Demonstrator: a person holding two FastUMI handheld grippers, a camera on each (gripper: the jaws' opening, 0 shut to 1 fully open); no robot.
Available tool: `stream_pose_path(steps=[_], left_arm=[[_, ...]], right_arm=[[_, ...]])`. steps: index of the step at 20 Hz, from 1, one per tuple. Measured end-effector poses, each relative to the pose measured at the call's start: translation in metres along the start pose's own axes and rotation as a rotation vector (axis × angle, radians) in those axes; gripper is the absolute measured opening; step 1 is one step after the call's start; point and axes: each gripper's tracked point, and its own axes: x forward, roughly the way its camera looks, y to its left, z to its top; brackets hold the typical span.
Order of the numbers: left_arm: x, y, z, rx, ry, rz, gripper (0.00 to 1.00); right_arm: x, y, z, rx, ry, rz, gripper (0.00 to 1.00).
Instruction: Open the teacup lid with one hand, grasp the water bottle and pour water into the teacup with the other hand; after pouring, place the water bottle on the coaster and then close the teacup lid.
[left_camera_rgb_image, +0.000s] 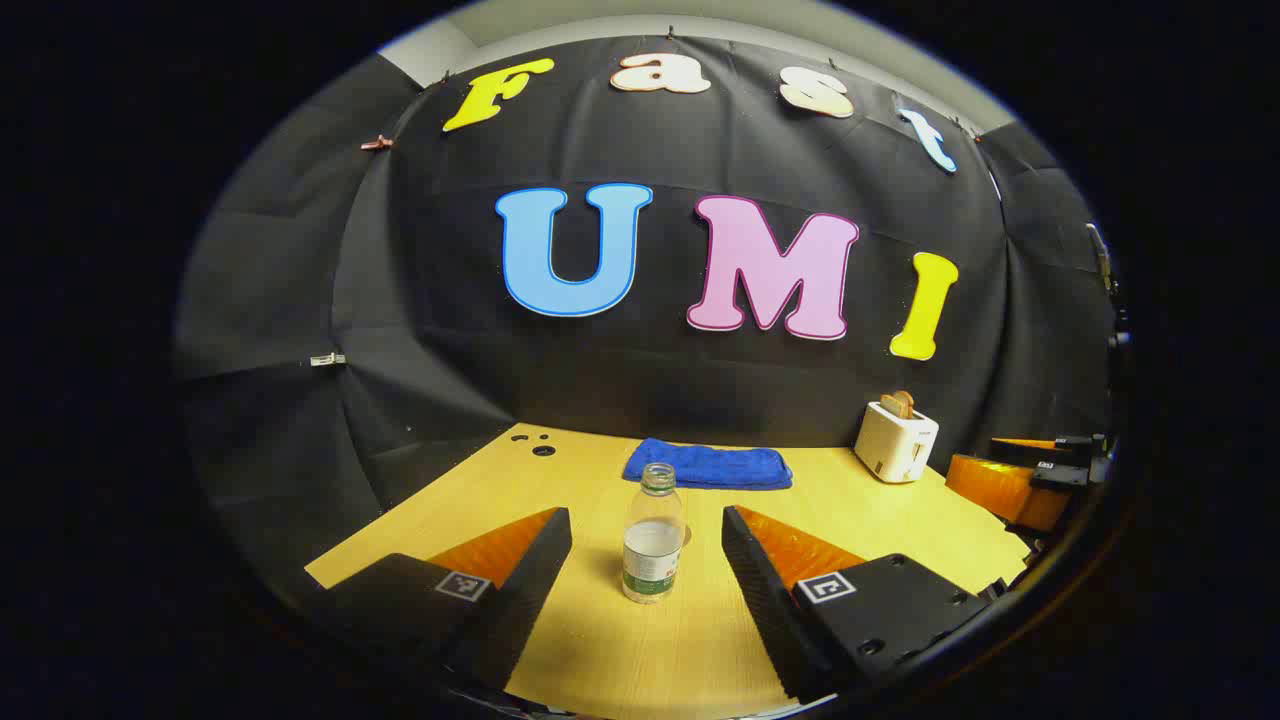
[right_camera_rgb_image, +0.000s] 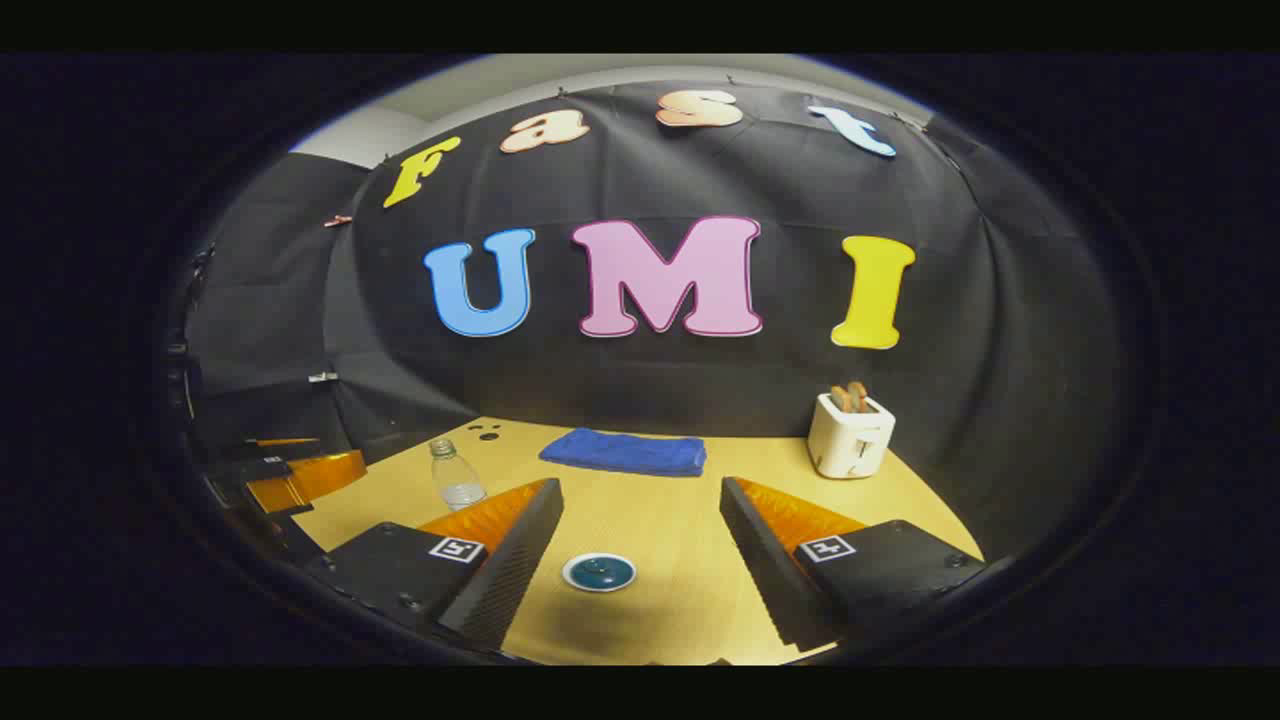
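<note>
Left gripper view: the left hand-held gripper (left_camera_rgb_image: 647, 560) has its jaws spread wide with nothing held. The bottle (left_camera_rgb_image: 653, 535) stands upright on the table (left_camera_rgb_image: 900, 520), uncapped, about a third full of clear liquid. It sits ahead of the gripper, in line with the gap between the fingers (left_camera_rgb_image: 540, 570), and touches neither. Behind the bottle a folded blue cloth (left_camera_rgb_image: 708, 465) lies flat near the back edge of the table. A white toaster (left_camera_rgb_image: 896, 440) with slices sticking up stands at the back right. At the far right edge part of the other gripper (left_camera_rgb_image: 1040, 470) shows, orange and black; I cannot tell its opening from here.

Right gripper view: the right hand-held gripper (right_camera_rgb_image: 640, 560) is also wide open and empty. A round white-rimmed teacup lid (right_camera_rgb_image: 599, 572) with a dark teal top is on the table (right_camera_rgb_image: 640, 500) between the fingers (right_camera_rgb_image: 520, 560), nearer the left one, touched by neither. The cup beneath it cannot be made out from this angle. The bottle (right_camera_rgb_image: 455, 475) stands upright to the left, behind the left finger. The blue cloth (right_camera_rgb_image: 625, 452) is at the back centre and the toaster (right_camera_rgb_image: 850, 433) at the back right. The left gripper (right_camera_rgb_image: 285, 470) shows at the far left edge. I cannot pick out a coaster for certain in either view.
</note>
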Motion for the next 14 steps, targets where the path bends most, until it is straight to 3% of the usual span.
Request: stream_pose_path(steps=[14], left_arm=[[0.022,-0.003,-0.024,0.049,0.063,-0.027,0.95]], right_arm=[[0.037,0.034,-0.032,-0.059,0.081,0.111,0.98]])
